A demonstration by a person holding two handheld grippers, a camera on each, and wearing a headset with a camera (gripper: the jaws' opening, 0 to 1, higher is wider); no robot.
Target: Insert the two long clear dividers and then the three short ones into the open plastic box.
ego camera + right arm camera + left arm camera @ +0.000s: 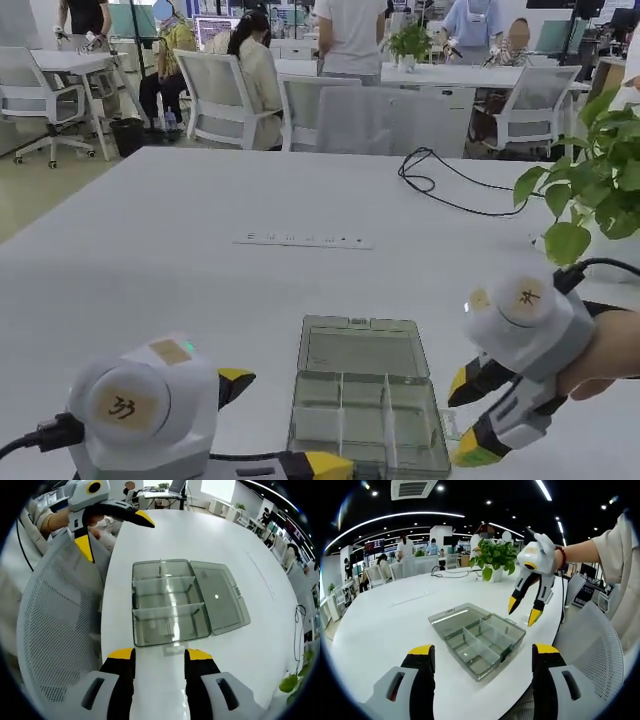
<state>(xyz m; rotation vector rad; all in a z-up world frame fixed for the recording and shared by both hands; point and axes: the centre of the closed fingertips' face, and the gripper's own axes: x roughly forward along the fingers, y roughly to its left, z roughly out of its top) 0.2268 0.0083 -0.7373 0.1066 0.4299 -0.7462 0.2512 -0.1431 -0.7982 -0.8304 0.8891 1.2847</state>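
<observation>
Open box [318,388] between spread hand-held grippers
On the white surface [200,260], dividers [341,425] inside; left hand-held gripper [280,420] by its near-left corner, right hand-held gripper [464,425] beside its right edge.

Your right gripper [160,654] hangs, jaws apart, at the near edge of the open plastic box [134,626]. Clear dividers [165,611] stand inside, and the lid [220,597] lies flat on the right. Your left gripper [115,535] is far left, jaws spread.

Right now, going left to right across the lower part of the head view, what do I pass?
left hand-held gripper -> open plastic box -> right hand-held gripper
</observation>
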